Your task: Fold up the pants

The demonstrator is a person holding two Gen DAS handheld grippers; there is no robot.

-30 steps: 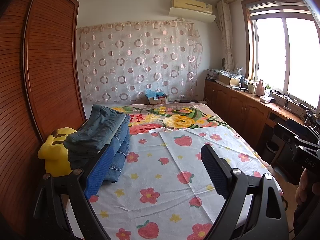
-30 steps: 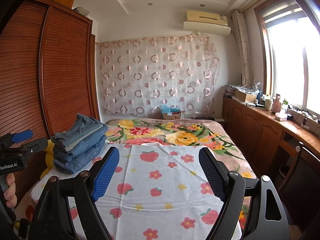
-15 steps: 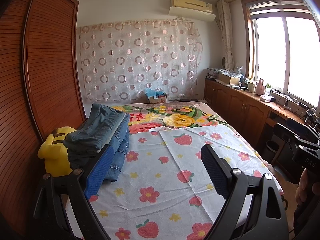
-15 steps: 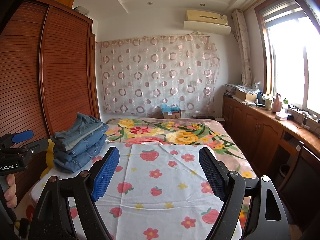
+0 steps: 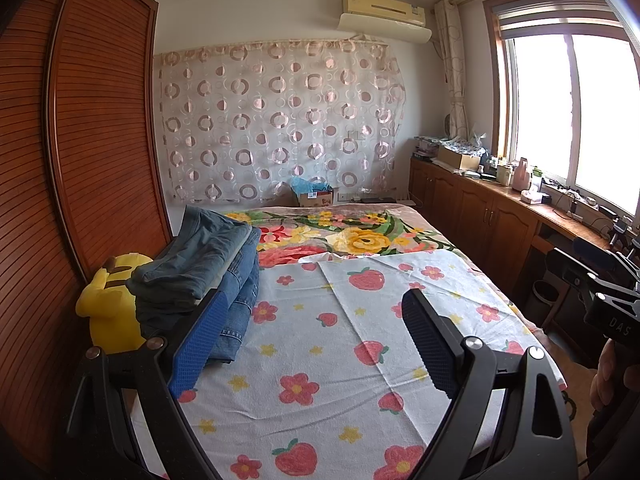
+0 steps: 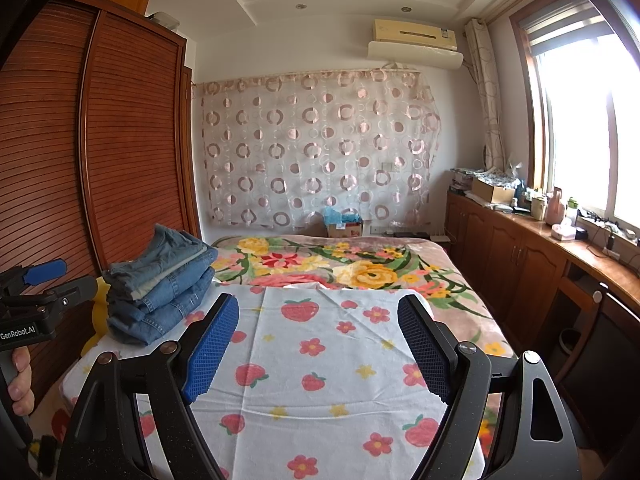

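The bed carries a strawberry-print sheet. At left of frame, folded denim pants lie neatly stacked. Both left gripper and right gripper hover with jaws wide, holding nothing.

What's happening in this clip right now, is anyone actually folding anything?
Not at this moment. A person holds a gripper in each hand above the bed; the left gripper and right gripper are both open and empty. A stack of folded jeans sits at the left edge of the strawberry-print sheet, beside a yellow plush toy. No unfolded pants lie on the sheet in either view, so whatever folding produced the stack looks finished.
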